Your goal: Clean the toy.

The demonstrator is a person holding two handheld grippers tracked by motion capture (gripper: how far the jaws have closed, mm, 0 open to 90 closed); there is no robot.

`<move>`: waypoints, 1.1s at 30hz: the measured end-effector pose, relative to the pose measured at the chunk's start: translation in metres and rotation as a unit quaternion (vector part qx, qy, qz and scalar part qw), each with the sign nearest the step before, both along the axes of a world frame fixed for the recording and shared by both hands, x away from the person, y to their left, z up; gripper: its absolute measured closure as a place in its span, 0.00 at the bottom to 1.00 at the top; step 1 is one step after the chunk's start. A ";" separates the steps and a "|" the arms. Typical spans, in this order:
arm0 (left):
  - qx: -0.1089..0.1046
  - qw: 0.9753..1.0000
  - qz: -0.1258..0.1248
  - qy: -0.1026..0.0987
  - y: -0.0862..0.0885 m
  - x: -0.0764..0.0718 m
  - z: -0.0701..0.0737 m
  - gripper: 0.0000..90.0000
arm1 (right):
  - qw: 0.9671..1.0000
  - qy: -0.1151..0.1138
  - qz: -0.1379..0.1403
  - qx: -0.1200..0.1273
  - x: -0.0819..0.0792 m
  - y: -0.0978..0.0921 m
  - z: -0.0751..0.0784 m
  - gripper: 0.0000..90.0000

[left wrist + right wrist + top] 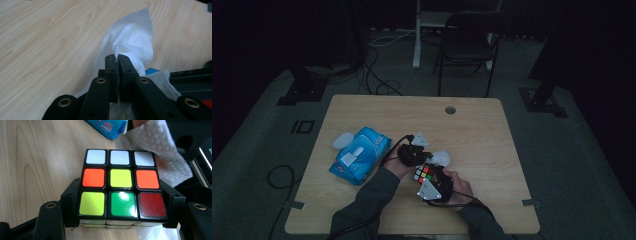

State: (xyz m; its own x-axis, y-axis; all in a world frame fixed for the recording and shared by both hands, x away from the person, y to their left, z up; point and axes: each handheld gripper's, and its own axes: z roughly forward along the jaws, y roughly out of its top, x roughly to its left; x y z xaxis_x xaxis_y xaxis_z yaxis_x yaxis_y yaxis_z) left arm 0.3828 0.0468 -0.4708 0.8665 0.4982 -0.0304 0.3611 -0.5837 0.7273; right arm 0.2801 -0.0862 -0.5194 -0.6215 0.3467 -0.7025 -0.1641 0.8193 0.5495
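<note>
Right gripper (121, 202) is clamping the puzzle cube (121, 186); left gripper (116, 75), at its 11 o'clock, is pinching a wipe (135, 40). Wiping appears about to begin.

A dim lab or studio room. Grey carpet (562, 150) carries loose cables (377, 75), black stand bases (302, 87) and a folding chair (467, 45) behind the wooden table (472, 130).
</note>
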 end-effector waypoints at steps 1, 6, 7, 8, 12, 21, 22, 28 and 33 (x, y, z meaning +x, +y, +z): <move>-0.001 1.000 -0.001 0.000 -0.001 -0.001 0.001 0.98 | 1.000 -0.001 0.000 0.000 0.000 0.000 0.000 0.38; -0.012 1.000 -0.010 0.005 -0.001 -0.002 0.005 0.98 | 1.000 -0.008 0.000 -0.012 0.002 -0.002 -0.001 0.38; -0.017 1.000 -0.011 0.008 -0.001 -0.002 0.006 0.98 | 1.000 -0.007 -0.003 -0.012 0.002 -0.002 -0.001 0.38; -0.020 1.000 -0.015 0.010 -0.001 -0.002 0.006 0.98 | 1.000 -0.008 -0.004 -0.013 0.001 -0.002 -0.002 0.38; -0.025 0.999 -0.027 0.012 -0.001 -0.001 0.008 0.98 | 0.999 -0.022 -0.003 -0.027 0.000 -0.001 -0.002 0.38; -0.031 0.999 -0.029 0.028 0.005 0.007 0.004 0.97 | 0.998 -0.047 0.002 -0.037 -0.005 0.003 0.000 0.38; -0.031 0.999 -0.029 0.029 0.006 0.008 0.003 0.97 | 0.998 -0.048 0.003 -0.036 -0.006 0.003 0.000 0.38; -0.030 0.998 -0.028 0.038 0.010 0.011 0.003 0.97 | 0.997 -0.057 0.007 -0.043 -0.008 0.005 0.000 0.38; -0.026 0.998 -0.050 0.040 0.004 0.009 0.007 0.98 | 0.996 -0.070 0.012 -0.056 -0.010 0.009 0.000 0.38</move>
State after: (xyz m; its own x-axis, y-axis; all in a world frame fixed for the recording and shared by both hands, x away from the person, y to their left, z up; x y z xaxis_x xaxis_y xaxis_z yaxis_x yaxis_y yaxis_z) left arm 0.3916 0.0504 -0.4641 0.9057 0.4051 -0.1247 0.3607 -0.5824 0.7285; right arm 0.2697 -0.0774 -0.5196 -0.5217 0.2464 -0.8168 -0.2537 0.8693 0.4243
